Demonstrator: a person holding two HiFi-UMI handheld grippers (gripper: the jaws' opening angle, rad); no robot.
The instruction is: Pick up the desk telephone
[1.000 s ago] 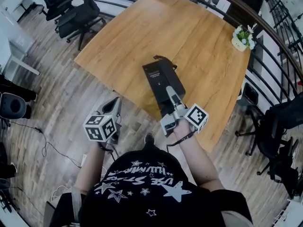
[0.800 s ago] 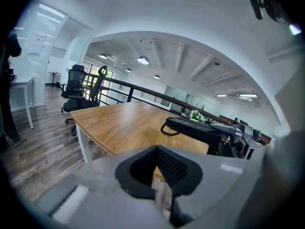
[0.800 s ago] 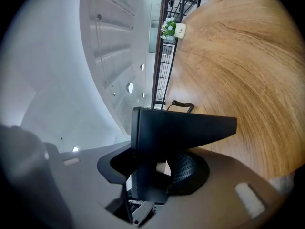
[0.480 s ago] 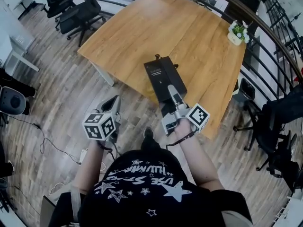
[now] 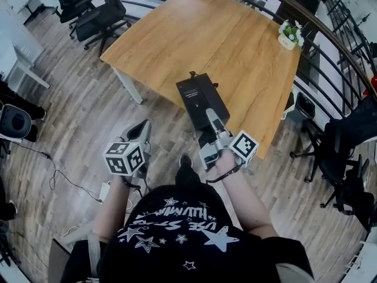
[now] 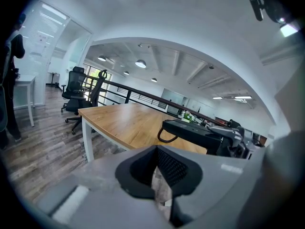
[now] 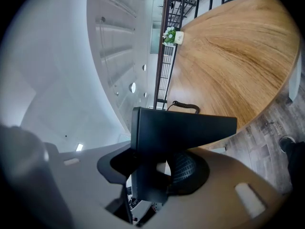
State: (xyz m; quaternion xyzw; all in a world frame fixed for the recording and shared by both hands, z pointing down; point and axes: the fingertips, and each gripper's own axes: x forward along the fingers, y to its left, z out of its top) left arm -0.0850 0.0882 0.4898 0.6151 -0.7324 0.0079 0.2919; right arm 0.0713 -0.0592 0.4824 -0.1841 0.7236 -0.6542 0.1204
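The desk telephone [image 5: 202, 101] is a flat black box with a coiled cord [image 7: 187, 107] at its far end. My right gripper [image 5: 211, 117] is shut on its near end and holds it level in the air over the near edge of the wooden table [image 5: 235, 34]. In the right gripper view the telephone [image 7: 181, 128] fills the space between the pads. My left gripper [image 5: 143, 130] hangs over the wood floor left of the table, jaws together and empty. The left gripper view shows the telephone [image 6: 200, 130] at the right, above the table top.
A small potted plant [image 5: 288, 35] stands at the table's far right corner. Black office chairs [image 5: 94, 10] stand at the far left and another chair [image 5: 330, 152] at the right. A railing [image 5: 330, 46] runs behind the table. Cables [image 5: 59, 181] lie on the floor at the left.
The table has slid away towards the top of the view while both grippers keep their place in it. The telephone, still gripped, now reaches out past the table's near edge.
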